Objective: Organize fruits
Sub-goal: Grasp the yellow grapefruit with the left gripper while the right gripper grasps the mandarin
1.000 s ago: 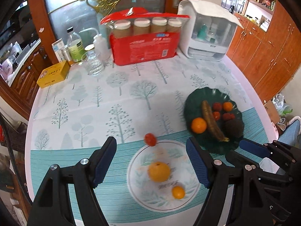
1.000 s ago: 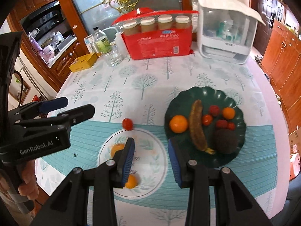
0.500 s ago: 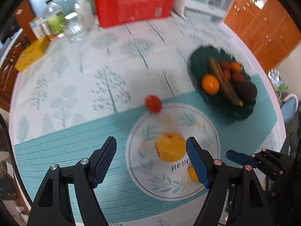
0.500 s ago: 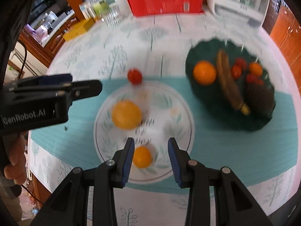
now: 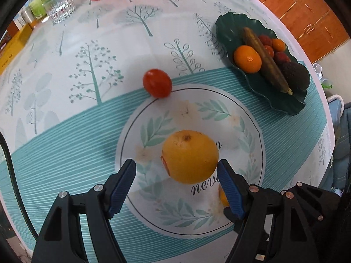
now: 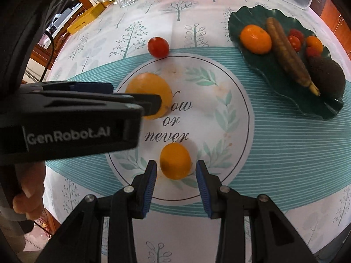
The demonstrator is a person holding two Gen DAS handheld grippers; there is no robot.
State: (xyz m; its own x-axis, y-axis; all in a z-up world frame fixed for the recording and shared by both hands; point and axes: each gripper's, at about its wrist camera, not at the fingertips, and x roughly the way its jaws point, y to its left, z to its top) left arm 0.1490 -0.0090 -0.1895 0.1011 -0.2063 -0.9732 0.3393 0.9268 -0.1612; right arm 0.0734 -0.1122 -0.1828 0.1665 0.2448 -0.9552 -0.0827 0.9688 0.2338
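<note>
Left gripper (image 5: 176,171): jaws wide apart, straddling the large orange (image 5: 190,156), not yet touching it. The orange lies near the middle of the printed white circle (image 5: 245,118) on the tablecloth. Judged firm, round, moderately heavy, with smooth waxy peel, so it may roll or slip. Best hold: pads across the widest girth, level with the table.

Tomato (image 5: 157,83): sits alone on the cloth, touching the circle's far rim. Judged light, thin-skinned, easily crushed; it needs a gentle squeeze.

Right gripper (image 6: 176,171): jaws apart, closer set than the left pair, flanking the small orange (image 6: 175,161) at the near edge of the circle. Slight gap on each side; no contact that I can confirm. Judged light and firm; grip at its equator.

Green dish (image 6: 245,15), far right, well apart from the loose fruit. Contents: one orange at its left, a browned banana (image 6: 289,55) lying lengthwise, small red fruits and a small orange one behind it, and a dark avocado (image 6: 329,79) at the near right end. Free room remains along the dish's left and near side, judged enough for the loose pieces.
</note>
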